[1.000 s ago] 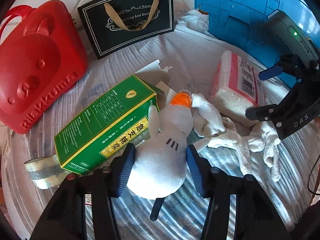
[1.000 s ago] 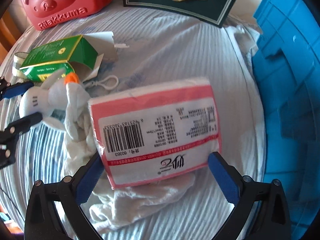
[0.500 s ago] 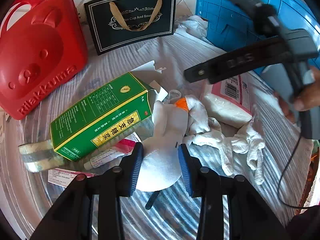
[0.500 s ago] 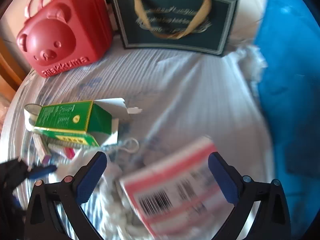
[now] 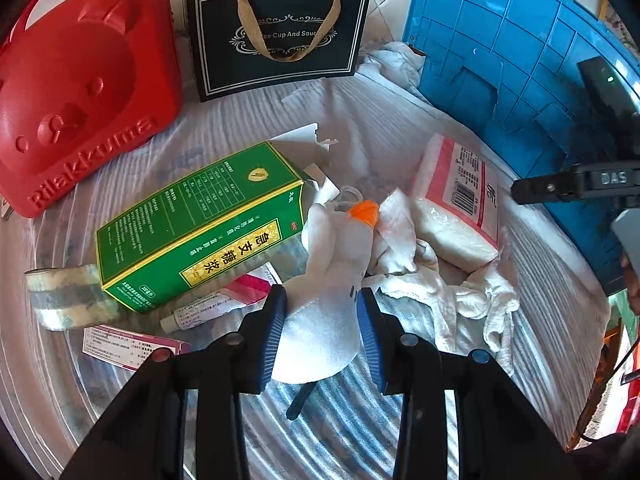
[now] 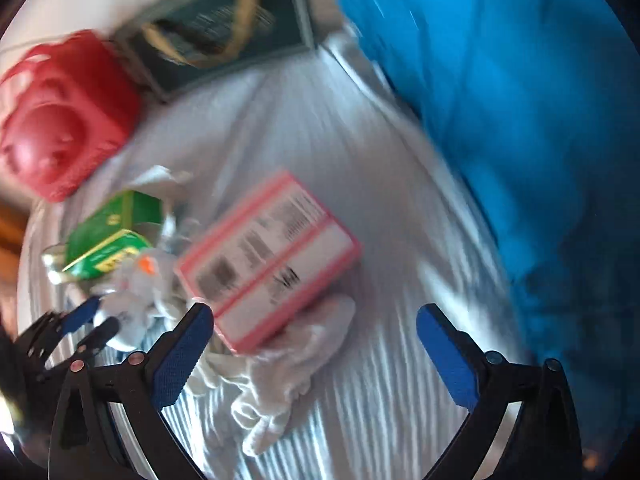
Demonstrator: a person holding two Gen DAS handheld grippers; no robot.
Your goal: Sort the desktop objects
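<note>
Plush toy [image 5: 336, 264]: white, with an orange spot near its top, lying on the striped cloth of the surface [image 5: 360, 432] between the green box [image 5: 200, 224] and the crumpled white cloth [image 5: 452, 292].
Left claw [image 5: 322, 336]: its blue pads press both sides of the toy's lower body; the jaws have just been closing onto it.
Right claw [image 6: 316, 356]: jaws spread wide with nothing between the pads, hanging above the surface; its view is smeared with blur.
Tissue pack [image 5: 460, 208]: pink and white, resting on the white cloth, right of the toy and near the blue crate [image 5: 520, 60].
Green box: on its side, torn flap open, touching the toy's upper part.
Tape roll [image 5: 64, 296]: clear, against the box's lower left corner.
Tube [image 5: 200, 312] and pink leaflet [image 5: 128, 344]: below the box, left of the left claw.
Far edge: red bear-face case [image 5: 76, 96] at left, black paper bag [image 5: 280, 36] in the middle.
</note>
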